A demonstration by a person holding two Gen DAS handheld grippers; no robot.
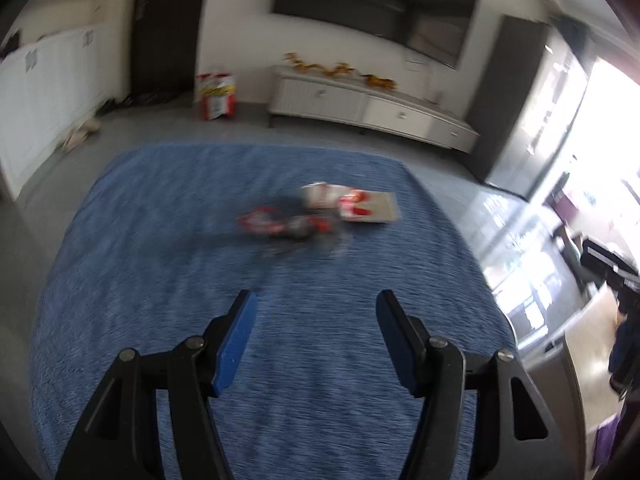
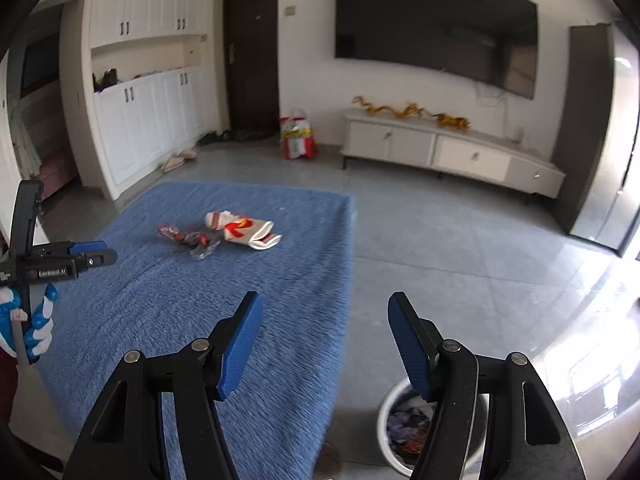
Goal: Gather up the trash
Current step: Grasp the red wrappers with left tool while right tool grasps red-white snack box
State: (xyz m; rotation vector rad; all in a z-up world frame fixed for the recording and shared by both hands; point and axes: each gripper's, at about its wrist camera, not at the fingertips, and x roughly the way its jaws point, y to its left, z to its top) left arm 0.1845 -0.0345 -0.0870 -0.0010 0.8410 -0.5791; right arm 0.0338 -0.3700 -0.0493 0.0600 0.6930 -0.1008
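Trash lies mid-rug on the blue rug (image 1: 160, 280): a red-and-white wrapper (image 1: 268, 222) with clear plastic beside it, and a white-and-red carton (image 1: 352, 206). In the right wrist view the wrapper (image 2: 180, 236) and the carton (image 2: 244, 230) lie on the rug (image 2: 200, 320). My left gripper (image 1: 316, 300) is open and empty above the rug, short of the trash; it also shows at the left edge (image 2: 90, 254). My right gripper (image 2: 324, 300) is open and empty over the rug's right edge. A white bin (image 2: 394, 404) with trash inside stands on the floor below it.
A grey tiled floor (image 2: 460, 248) surrounds the rug. A low TV cabinet (image 2: 452, 152) stands against the far wall under a TV (image 2: 436, 24). A red-and-white bag (image 2: 298, 136) stands near the dark door (image 2: 252, 48). White cupboards (image 2: 144, 120) line the left.
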